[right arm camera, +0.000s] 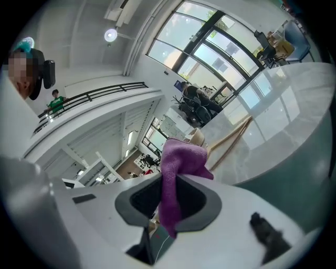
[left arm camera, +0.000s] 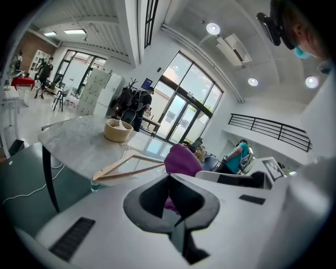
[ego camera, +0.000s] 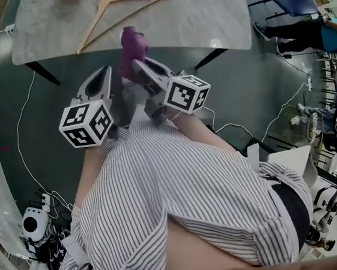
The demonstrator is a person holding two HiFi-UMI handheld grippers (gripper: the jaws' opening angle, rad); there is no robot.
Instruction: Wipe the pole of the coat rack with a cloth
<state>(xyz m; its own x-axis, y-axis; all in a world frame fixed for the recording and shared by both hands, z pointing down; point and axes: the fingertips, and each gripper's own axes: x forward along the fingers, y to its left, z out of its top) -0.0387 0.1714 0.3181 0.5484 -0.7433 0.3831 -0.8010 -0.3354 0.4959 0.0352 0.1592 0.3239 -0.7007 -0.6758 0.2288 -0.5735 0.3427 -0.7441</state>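
A purple cloth (ego camera: pixel 132 44) sticks up out of my right gripper (ego camera: pixel 139 65), which is shut on it. In the right gripper view the cloth (right arm camera: pixel 176 168) hangs down between the jaws of that gripper (right arm camera: pixel 168 181). My left gripper (ego camera: pixel 106 72) is right beside it, jaws together with nothing held. From the left gripper view, its tips (left arm camera: pixel 169 178) meet and the cloth (left arm camera: pixel 182 159) shows just behind them. Both grippers are held close against my striped shirt (ego camera: pixel 180 184). No coat rack pole is near either gripper.
A marble-topped table (ego camera: pixel 203 12) stands ahead with a wooden hanger (ego camera: pixel 119 13) on it and a pale bowl (left arm camera: pixel 118 130) farther back. White cables (ego camera: pixel 24 117) cross the dark floor. A seated person (ego camera: pixel 301 28) is at the right, and a white box (ego camera: pixel 292 159) is nearer.
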